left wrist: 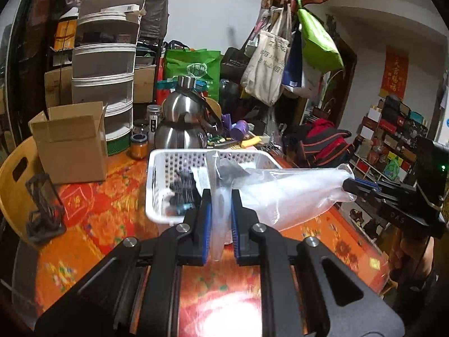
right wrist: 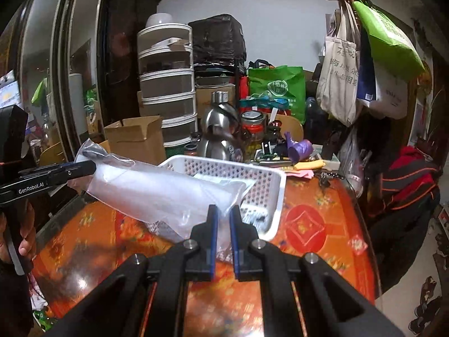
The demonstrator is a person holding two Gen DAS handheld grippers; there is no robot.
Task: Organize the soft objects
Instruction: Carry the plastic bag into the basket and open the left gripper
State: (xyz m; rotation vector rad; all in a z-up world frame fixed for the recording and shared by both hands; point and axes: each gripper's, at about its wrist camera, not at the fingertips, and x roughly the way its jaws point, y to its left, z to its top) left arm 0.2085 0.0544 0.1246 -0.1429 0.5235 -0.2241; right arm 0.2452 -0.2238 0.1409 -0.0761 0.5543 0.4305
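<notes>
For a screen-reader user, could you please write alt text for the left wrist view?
The left tongs pinch one end of a clear plastic bag and the right tongs the other, above a white basket on an orange floral tablecloth.

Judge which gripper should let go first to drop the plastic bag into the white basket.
Probably the left gripper: its end of the plastic bag already hangs over the white basket, while the right gripper holds its end over the tablecloth.
</notes>
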